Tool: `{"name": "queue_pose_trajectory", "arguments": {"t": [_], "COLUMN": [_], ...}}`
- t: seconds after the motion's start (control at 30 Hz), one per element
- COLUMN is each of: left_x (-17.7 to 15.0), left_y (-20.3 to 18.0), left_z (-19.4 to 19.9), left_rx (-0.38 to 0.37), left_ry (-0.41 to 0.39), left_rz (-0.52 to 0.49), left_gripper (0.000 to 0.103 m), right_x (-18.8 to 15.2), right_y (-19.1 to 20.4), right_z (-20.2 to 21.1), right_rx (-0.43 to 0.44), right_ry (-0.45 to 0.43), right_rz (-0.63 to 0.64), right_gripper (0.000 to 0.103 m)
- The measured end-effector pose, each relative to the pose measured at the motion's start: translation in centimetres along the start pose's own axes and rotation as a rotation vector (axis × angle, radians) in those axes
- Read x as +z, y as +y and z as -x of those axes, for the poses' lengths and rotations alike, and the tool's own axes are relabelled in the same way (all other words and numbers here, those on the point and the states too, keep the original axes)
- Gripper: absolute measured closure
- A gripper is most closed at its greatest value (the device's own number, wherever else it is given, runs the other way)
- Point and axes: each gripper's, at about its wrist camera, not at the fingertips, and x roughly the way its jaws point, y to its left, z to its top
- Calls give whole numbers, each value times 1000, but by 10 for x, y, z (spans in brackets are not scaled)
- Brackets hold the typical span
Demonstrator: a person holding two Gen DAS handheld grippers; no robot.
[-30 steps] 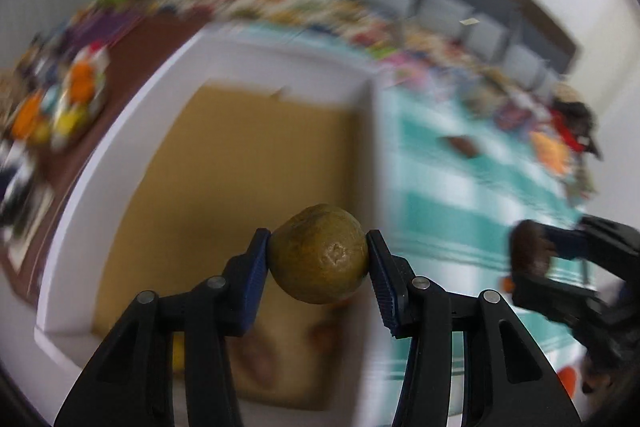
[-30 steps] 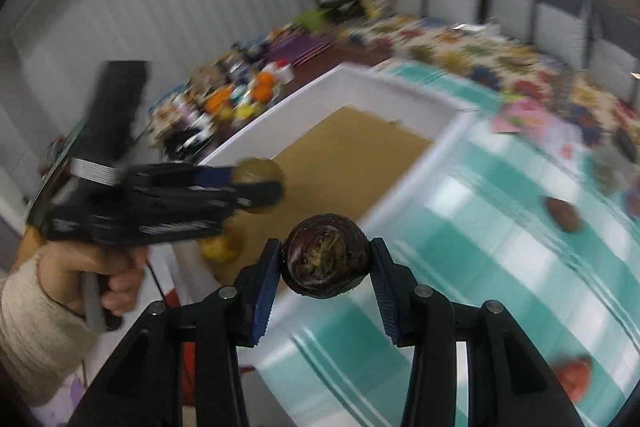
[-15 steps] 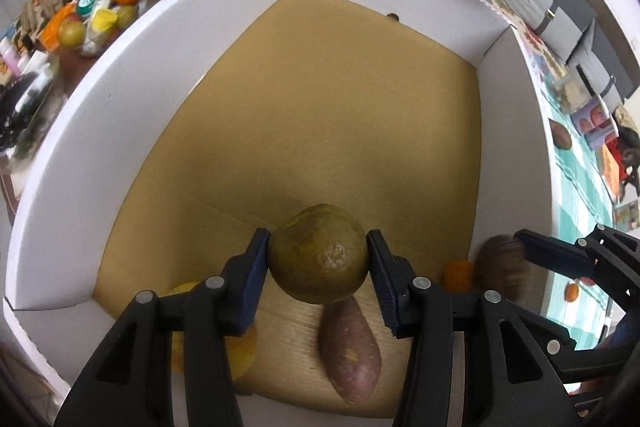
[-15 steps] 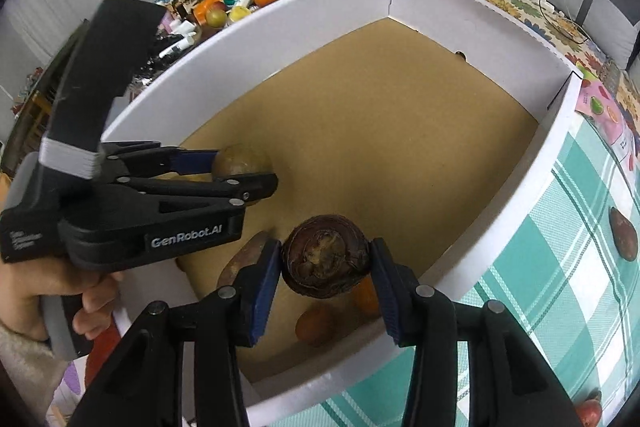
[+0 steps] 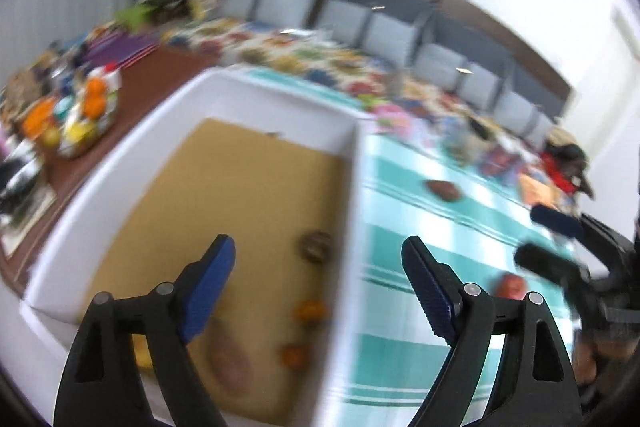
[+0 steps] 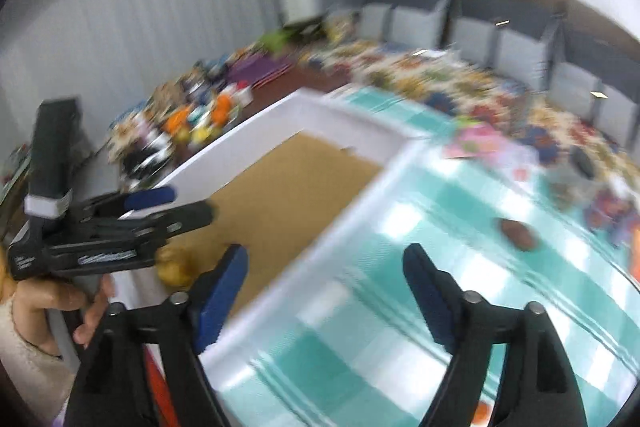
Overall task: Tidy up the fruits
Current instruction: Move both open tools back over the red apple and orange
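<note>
Several fruits lie in the white box (image 5: 100,183); both the left gripper (image 5: 318,291) and right gripper (image 6: 326,291) are opening, empty. A brown fruit (image 5: 442,189) waits on the counter (image 5: 404,227) at two o'clock.

white box (image 5: 100,183), teal-checked tablecloth (image 5: 420,219)

White box wall (image 5: 352,195) divides fruit-strewn box floor from open tablecloth (image 5: 420,211).

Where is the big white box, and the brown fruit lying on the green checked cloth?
white box (image 5: 276,95): left wrist view, on the inner face of its far wall.
brown fruit (image 6: 518,233): right wrist view, on the middle of its top, blurred.
</note>
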Motion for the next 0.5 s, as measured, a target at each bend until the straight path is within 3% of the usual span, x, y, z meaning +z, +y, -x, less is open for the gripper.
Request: {"name": "queue_pose_trajectory", "arguments": {"t": [0.13, 0.27, 0.4, 0.5], "left_x": [-35, -91, -149, -181], "left_y": [-67, -124, -166, -183], "left_z": [-12, -49, -82, -101], "left_rx": [-93, -148, -136, -116], "left_ry": [3, 94, 160, 205], "left_rz": [-100, -183, -298, -361], "left_gripper": [15, 15, 15, 15], "right_x": [-57, -144, -244, -294], "right_y": [-74, -134, -168, -173], "right_z": [46, 65, 66, 66], "right_rx": [-198, -339, -440, -489], "right_ry": [-52, -1, 106, 139], "right_rz": [-102, -254, -392, -440], "right_gripper": [19, 19, 19, 19]}}
